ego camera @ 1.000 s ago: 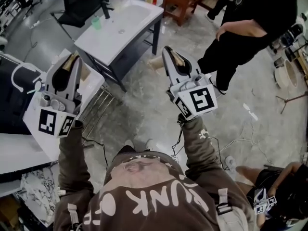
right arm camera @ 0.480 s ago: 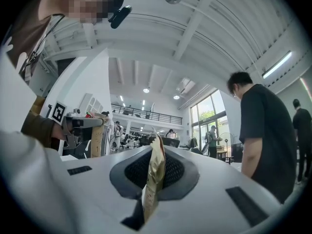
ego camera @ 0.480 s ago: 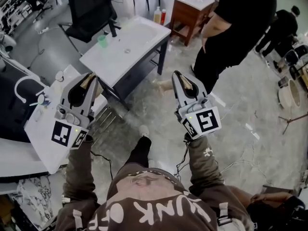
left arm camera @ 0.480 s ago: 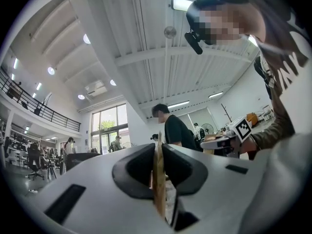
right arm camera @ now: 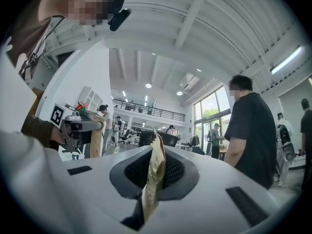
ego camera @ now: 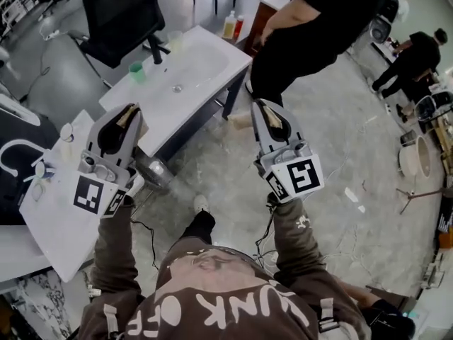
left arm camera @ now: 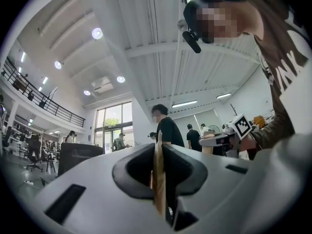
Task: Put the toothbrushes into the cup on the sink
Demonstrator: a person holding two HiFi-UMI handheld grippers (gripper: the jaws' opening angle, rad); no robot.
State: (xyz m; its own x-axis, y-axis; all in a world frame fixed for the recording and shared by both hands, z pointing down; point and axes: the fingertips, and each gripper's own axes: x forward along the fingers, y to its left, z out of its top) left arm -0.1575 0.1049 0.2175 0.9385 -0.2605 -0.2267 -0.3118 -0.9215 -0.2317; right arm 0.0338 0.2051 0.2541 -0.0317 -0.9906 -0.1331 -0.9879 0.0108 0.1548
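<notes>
The white sink (ego camera: 202, 66) rests on a dark frame, ahead of me and a little left. On its left rim stands a green cup (ego camera: 136, 71), beside a black tap (ego camera: 154, 48). I cannot pick out any toothbrush with certainty. My left gripper (ego camera: 129, 114) is raised over the gap between the sink and a white table, jaws shut, tan pads (left arm camera: 158, 179) pressed together on nothing. Over the bare floor to the right of the sink, my right gripper (ego camera: 267, 112) is likewise shut and empty, pads (right arm camera: 153, 174) touching. Both point upward.
A white table (ego camera: 64, 218) at the left carries a small cup (ego camera: 67, 132) and other small items. A person in black (ego camera: 304, 34) stands right beside the sink's far right corner. Behind the sink are a black chair (ego camera: 117, 6), bottles (ego camera: 230, 25) and a wooden cabinet (ego camera: 265, 9).
I have walked toward the sink, which now sits lower and nearer in view. The person in black has shifted up the frame. Both grippers stayed shut and raised.
</notes>
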